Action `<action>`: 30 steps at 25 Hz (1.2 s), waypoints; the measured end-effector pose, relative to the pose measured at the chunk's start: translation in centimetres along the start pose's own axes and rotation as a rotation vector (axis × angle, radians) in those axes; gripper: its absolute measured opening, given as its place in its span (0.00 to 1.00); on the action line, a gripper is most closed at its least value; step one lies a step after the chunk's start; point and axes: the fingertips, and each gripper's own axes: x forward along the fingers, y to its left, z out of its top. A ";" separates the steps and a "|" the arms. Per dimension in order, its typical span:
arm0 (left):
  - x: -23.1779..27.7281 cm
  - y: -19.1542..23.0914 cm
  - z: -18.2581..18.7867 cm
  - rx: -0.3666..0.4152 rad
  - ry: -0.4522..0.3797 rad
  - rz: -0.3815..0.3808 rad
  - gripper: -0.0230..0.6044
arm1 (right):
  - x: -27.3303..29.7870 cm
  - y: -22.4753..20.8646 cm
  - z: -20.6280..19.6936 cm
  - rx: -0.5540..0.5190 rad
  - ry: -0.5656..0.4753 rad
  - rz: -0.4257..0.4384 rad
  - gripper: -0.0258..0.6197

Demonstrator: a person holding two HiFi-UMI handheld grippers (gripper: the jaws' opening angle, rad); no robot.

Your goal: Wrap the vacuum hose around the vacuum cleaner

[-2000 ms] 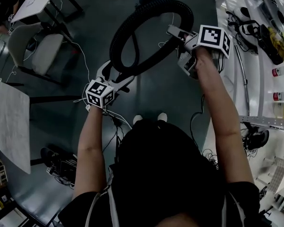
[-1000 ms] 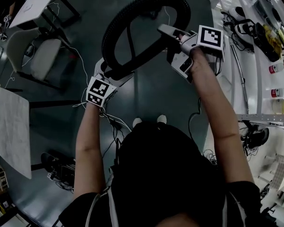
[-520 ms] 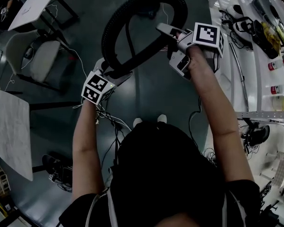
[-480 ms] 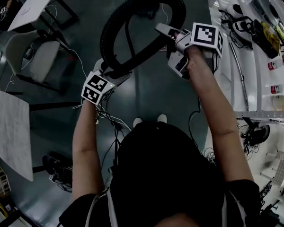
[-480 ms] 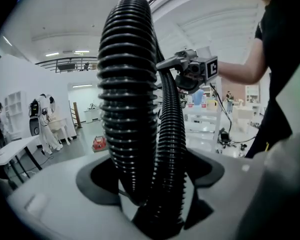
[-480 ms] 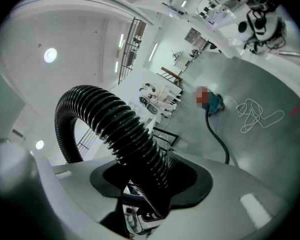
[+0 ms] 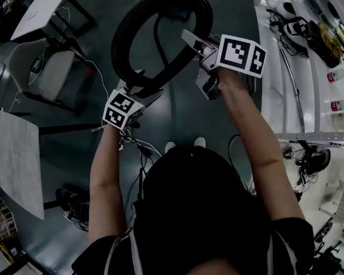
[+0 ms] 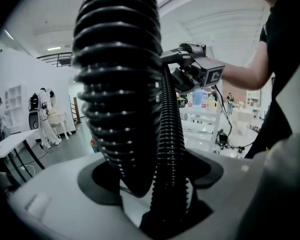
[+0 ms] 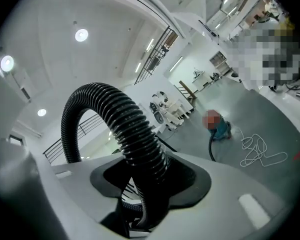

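Two grippers clamp one black ribbed plastic vacuum hose point(image 7: 121, 33), looped in mid-air. The jaws of the left gripper point(image 8: 155, 204) have just closed further over two crossed strands. The right gripper point(image 9: 140, 204) pinches one strand. Risk: a ribbed strand slips and the loop springs open, well apart from the red-topped vacuum cleaner point(image 9: 220, 129) on the floor.

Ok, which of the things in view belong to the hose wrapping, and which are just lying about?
Job: vacuum hose, looped; vacuum cleaner on the floor.
Lying about: chair; white table; loose white cord on the floor; cluttered bench.
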 end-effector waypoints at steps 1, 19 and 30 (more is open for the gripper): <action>0.0 -0.1 0.0 -0.005 0.001 0.001 0.63 | 0.0 -0.1 0.0 -0.010 -0.004 0.003 0.35; -1.8 -0.3 3.3 -0.083 -0.025 -0.126 0.61 | 2.2 -0.7 1.9 -0.082 -0.054 0.053 0.32; -2.5 2.5 3.4 -0.276 -0.006 -0.189 0.61 | 5.2 -1.9 -0.1 -0.094 -0.037 0.041 0.41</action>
